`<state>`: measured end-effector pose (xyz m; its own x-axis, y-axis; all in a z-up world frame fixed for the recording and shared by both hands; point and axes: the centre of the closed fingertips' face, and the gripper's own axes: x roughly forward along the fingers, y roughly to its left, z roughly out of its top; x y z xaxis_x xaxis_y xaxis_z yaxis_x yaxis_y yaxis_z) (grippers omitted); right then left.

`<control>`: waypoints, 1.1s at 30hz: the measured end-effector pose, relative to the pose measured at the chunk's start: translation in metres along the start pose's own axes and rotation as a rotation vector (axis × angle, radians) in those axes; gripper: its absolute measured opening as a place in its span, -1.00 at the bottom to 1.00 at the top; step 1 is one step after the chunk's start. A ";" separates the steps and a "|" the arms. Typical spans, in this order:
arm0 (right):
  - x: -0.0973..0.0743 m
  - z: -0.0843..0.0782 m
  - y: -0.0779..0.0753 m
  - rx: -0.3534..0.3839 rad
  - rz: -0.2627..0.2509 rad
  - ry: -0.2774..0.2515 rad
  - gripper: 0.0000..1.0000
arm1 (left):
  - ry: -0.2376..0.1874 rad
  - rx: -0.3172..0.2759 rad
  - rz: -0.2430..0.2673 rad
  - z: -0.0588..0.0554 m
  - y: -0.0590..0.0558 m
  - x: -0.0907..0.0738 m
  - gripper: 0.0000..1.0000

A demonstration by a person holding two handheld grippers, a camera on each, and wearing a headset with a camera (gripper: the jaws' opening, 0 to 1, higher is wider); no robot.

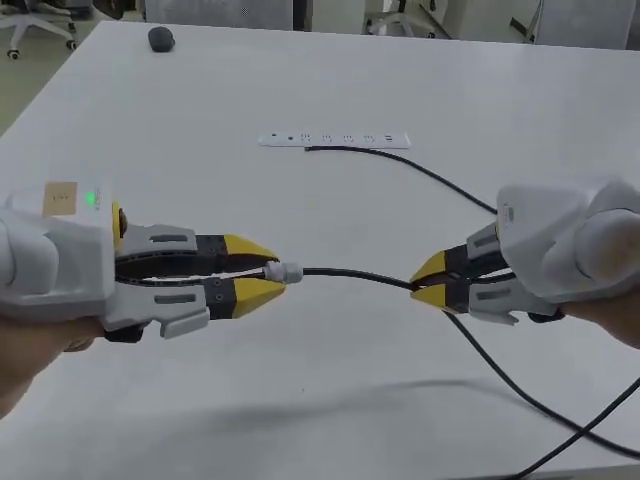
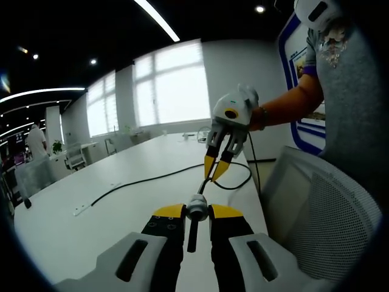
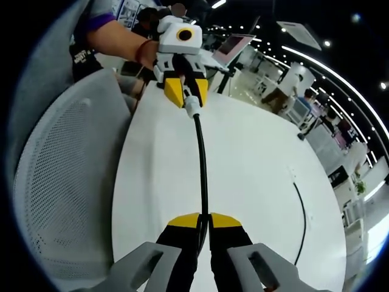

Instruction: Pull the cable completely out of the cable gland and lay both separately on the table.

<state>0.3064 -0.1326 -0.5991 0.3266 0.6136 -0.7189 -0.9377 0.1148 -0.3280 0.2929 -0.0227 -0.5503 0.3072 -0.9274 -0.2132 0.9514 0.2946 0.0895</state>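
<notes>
White tabletop (image 1: 300, 80) stretched away through an open office, with a long white power strip (image 1: 335, 140) lying far up it. Above that surface the left gripper (image 1: 262, 272) was clamped on the small pale-grey plastic cable gland (image 1: 283, 272). The right gripper (image 1: 420, 281) was closed on the round black rubber cable (image 1: 350, 273) further along. The stretch of cable between them ran nearly straight, and its far length trailed down onto the table and off the near edge. In the right gripper view the cable (image 3: 202, 164) led directly into the gland (image 3: 192, 108), so the two were not yet separated. A dark strip behind the gland (image 2: 196, 207) in the left gripper view may have been cable tail yet to come through, though I could not tell. By my reading, the grips were set and the pull was unfinished. Drawing the cable fully clear and laying each piece down apart remained.
</notes>
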 end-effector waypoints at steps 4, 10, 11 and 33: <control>0.000 -0.001 0.002 0.014 0.005 0.000 -1.00 | 0.003 0.000 0.000 -0.001 -0.001 0.001 -0.69; -0.002 0.004 0.003 0.032 0.005 -0.019 -1.00 | 0.005 -0.003 0.012 -0.001 0.002 0.001 -0.69; -0.003 0.008 0.003 0.035 0.004 -0.030 -1.00 | 0.007 -0.002 0.011 -0.001 0.002 0.001 -0.69; 0.032 0.093 0.014 -0.080 0.071 -0.160 -0.97 | -0.006 0.022 -0.021 0.009 -0.005 0.008 -0.69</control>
<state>0.2926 -0.0387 -0.5703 0.2306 0.7348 -0.6379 -0.9432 0.0076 -0.3322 0.2902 -0.0336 -0.5439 0.2874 -0.9347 -0.2092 0.9569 0.2704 0.1064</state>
